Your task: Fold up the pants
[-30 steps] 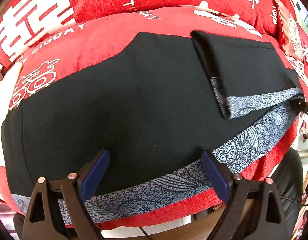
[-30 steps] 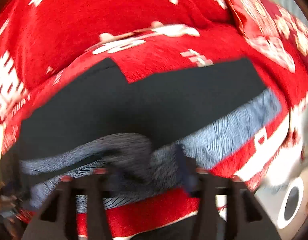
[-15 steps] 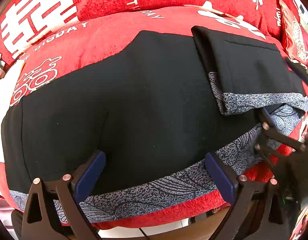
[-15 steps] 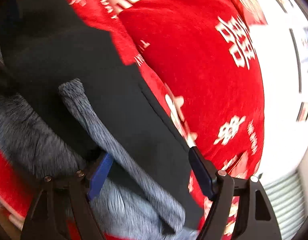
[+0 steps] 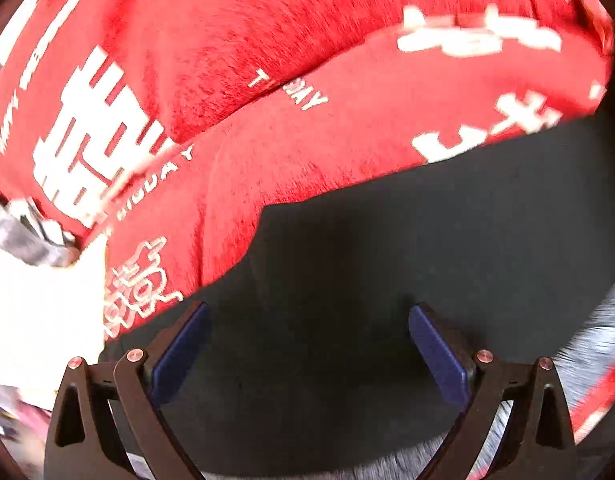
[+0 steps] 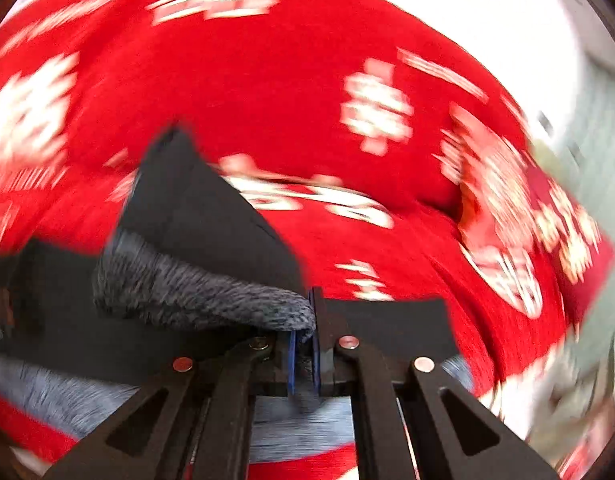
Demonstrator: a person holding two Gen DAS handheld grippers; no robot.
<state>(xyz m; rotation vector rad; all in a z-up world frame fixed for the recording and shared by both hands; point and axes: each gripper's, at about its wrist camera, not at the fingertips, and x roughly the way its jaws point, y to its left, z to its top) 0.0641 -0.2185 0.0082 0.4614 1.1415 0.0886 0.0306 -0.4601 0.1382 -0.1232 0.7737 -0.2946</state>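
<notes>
The right gripper (image 6: 303, 344), previously open, is now clamping the pants (image 6: 211, 300) at the grey patterned band (lifting it); the left gripper (image 5: 307, 344) is shifting leftward.

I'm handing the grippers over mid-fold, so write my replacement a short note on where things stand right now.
Right tongs: shut on the grey patterned edge of the black pants, with that part lifted off the red cover.
Left tongs: open, holding nothing, poised over the flat black part of the pants.
Done: one fold is begun, with the pinched part raised.
Left: carry the pinched part over, lay it flat, let go, and finish folding. The right view is blurred, so the fold's exact line cannot be told.
</notes>
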